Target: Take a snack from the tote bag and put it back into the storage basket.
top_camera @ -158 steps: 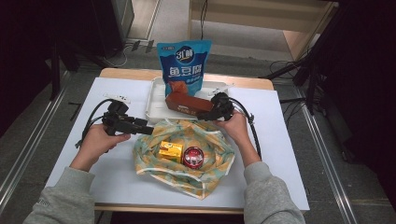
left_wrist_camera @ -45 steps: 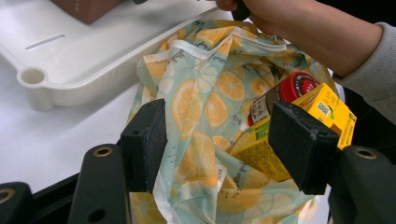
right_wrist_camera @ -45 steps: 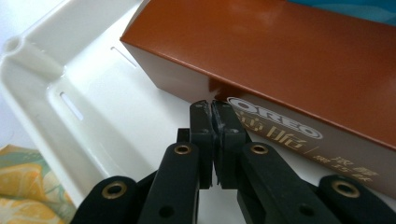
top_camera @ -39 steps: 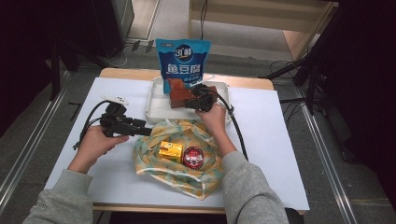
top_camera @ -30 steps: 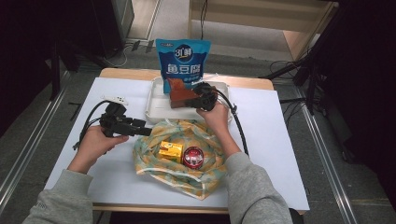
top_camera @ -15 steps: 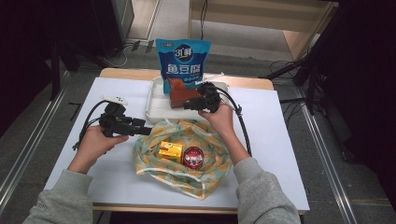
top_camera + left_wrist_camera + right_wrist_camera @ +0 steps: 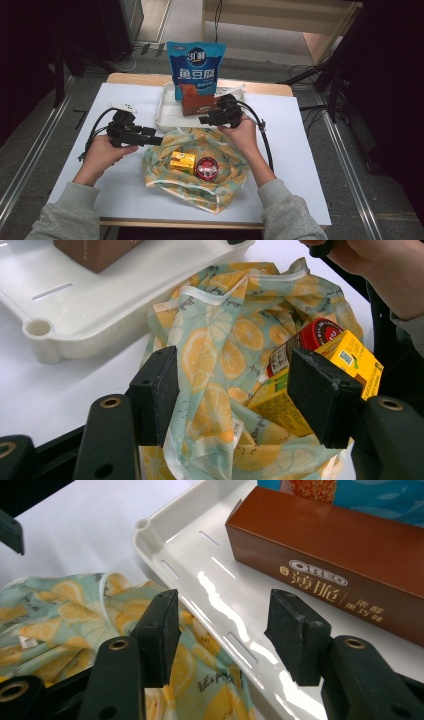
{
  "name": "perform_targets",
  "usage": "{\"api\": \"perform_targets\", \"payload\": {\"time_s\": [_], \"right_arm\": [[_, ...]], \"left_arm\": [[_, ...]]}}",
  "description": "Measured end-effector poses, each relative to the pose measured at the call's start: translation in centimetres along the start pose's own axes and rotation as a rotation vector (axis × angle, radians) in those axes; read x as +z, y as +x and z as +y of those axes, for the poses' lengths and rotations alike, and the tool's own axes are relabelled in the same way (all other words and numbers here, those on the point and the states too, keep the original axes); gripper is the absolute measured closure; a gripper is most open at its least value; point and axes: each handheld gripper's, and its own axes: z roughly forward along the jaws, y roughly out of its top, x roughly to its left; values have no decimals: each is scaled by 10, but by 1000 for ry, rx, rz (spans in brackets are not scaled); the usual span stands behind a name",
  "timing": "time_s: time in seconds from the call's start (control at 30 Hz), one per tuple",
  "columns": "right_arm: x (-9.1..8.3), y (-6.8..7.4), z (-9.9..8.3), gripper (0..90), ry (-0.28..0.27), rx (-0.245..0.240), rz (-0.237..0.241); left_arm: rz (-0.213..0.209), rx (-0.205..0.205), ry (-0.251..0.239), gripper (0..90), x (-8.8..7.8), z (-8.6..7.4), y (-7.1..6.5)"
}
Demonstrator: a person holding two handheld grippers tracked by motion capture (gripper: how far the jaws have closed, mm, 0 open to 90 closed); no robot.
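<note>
Two items, the box (image 7: 197, 106) and pouch (image 7: 195, 70), sit in the tray (image 7: 165, 112) at 12 o'clock; carton (image 7: 182, 162) and can (image 7: 206, 168) remain in the bag (image 7: 195, 192); right gripper (image 7: 204, 120) has just been opening, empty, while left gripper (image 7: 235, 395) stands apart around bag cloth.

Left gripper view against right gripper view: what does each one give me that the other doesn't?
Left gripper view: the yellow carton and red-lidded can inside the lemon-print bag, and the other hand. Right gripper view: the brown Oreo box's label and the blue snack bag behind it. Both: the white tray, the Oreo box, the lemon-print bag and that tool's open jaws.
</note>
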Motion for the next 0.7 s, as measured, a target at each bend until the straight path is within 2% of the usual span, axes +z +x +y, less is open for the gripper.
{"api": "perform_targets", "payload": {"time_s": [0.3, 0.53, 0.7], "right_arm": [[-13, 6, -11, 465, -7, -15, -13], [-16, 7, -20, 462, -3, -29, -38], [-18, 8, -27, 461, -8, -20, -21]], "left_arm": [[-5, 19, -5, 379, 2, 1, -5], [-3, 29, 2, 380, 4, 1, -7], [-5, 37, 4, 382, 4, 1, -10]]}}
